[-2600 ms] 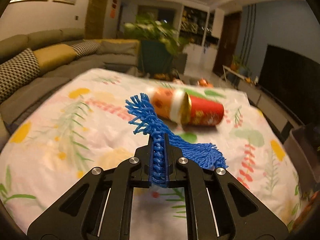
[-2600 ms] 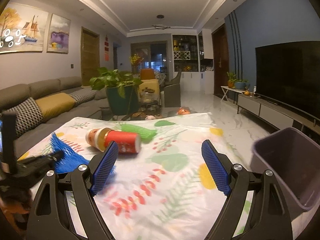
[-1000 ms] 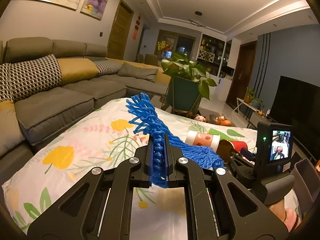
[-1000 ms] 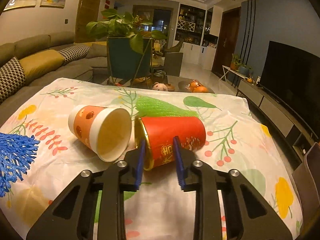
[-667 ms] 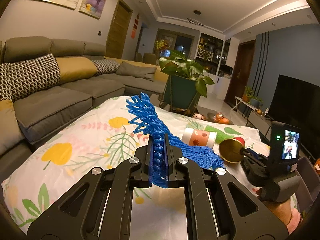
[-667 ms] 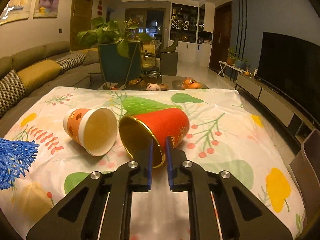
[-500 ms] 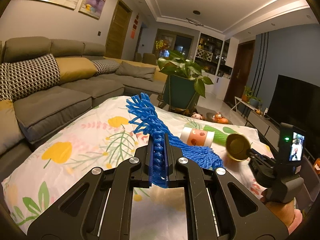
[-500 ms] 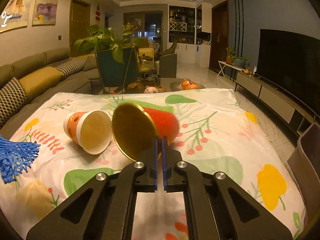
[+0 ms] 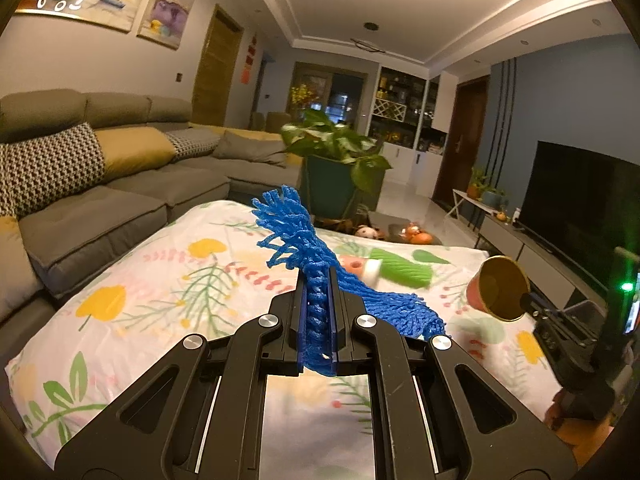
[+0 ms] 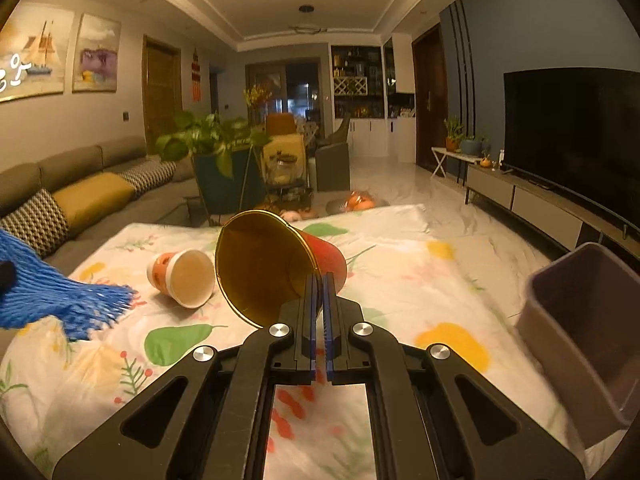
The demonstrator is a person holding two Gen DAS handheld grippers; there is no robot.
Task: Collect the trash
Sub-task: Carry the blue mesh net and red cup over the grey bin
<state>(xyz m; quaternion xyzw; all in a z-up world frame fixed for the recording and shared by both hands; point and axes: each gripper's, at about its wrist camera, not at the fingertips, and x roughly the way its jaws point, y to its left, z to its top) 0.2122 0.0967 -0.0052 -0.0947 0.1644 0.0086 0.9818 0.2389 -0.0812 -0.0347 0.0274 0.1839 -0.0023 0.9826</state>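
My left gripper [image 9: 318, 280] is shut on a blue foam net [image 9: 296, 232], whose frayed ends stick up and trail to the right. My right gripper [image 10: 319, 280] is shut on the rim of a red paper cup [image 10: 272, 268] with a gold inside, held lifted above the cloth with its mouth facing me. The left wrist view shows that red cup [image 9: 498, 294] at the right, clear of the table. An orange and white paper cup [image 10: 184, 278] lies on its side on the flowered cloth. A green foam net [image 9: 402, 270] lies behind it.
A grey bin [image 10: 588, 320] stands off the table's right edge. The table wears a flowered cloth [image 10: 400, 280]. A sofa [image 9: 100, 196] runs along the left, a potted plant [image 9: 340, 168] stands beyond the far edge, and a TV [image 10: 572, 136] is on the right.
My right gripper shut on the red cup's rim and lifted it off the cloth, swinging toward the right. The left gripper kept its hold on the blue net, almost still.
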